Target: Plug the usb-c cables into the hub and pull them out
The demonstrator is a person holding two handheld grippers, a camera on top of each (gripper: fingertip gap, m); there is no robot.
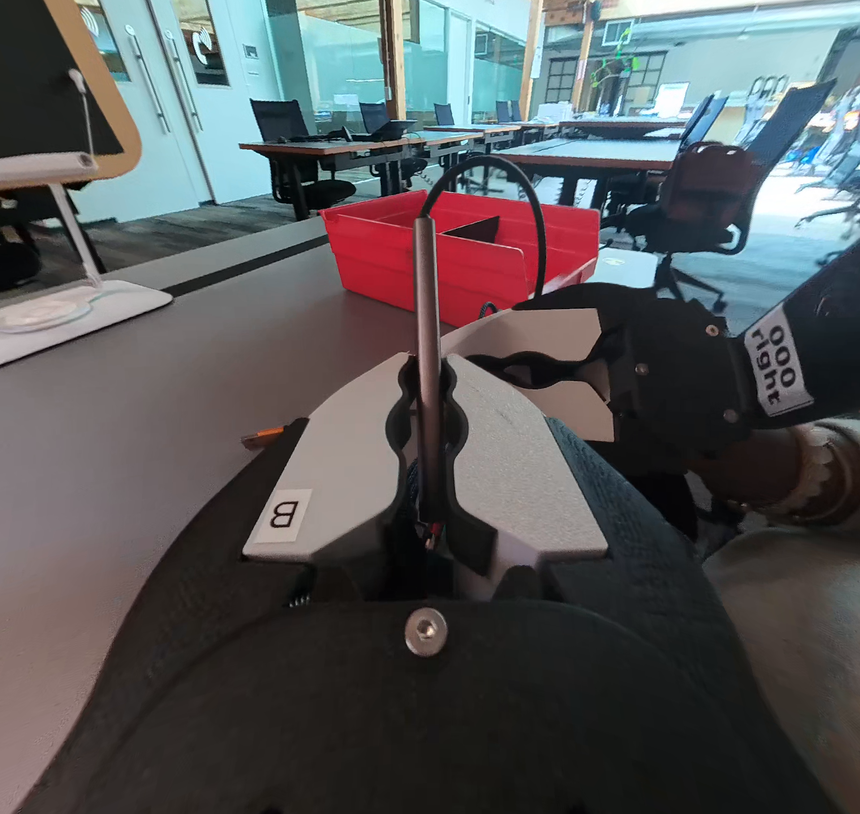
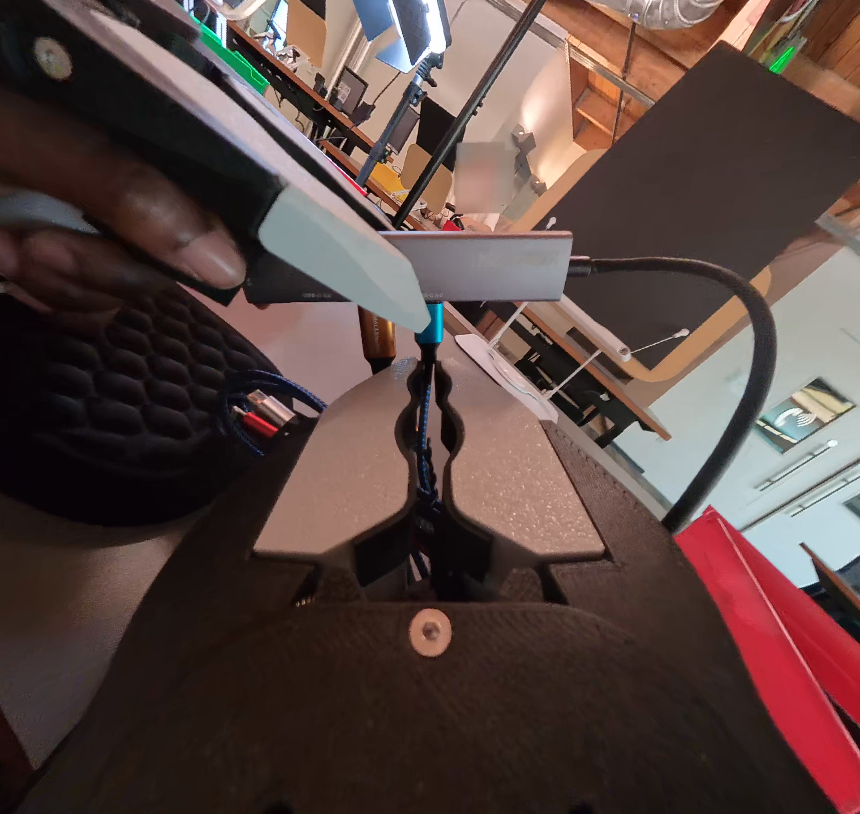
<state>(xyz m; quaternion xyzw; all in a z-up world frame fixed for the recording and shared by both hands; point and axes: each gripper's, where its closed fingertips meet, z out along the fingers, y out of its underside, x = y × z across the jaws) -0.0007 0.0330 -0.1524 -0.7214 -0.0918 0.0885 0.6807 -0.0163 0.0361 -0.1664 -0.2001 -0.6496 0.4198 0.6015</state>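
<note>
My left gripper (image 1: 426,363) is shut on the slim grey hub (image 1: 427,317), held edge-up above the dark table, its black lead (image 1: 535,228) looping from the top. In the right wrist view the hub (image 2: 493,265) lies crosswise, with the left gripper's finger (image 2: 344,261) over it. My right gripper (image 2: 428,366) is shut on a blue braided cable (image 2: 424,414) just below its blue connector (image 2: 429,324), which sits in the hub's underside. A gold connector (image 2: 376,333) is plugged in beside it. In the left wrist view the right gripper (image 1: 470,359) meets the hub from the right.
A red bin (image 1: 460,251) with dividers stands behind the hub on the table (image 1: 186,372). A white stand (image 1: 70,303) holds a screen at far left. Loose red and silver plugs (image 2: 263,414) lie by a black padded case (image 2: 116,396). Office desks and chairs stand beyond. Both grippers' tips are close together, under 4 cm apart.
</note>
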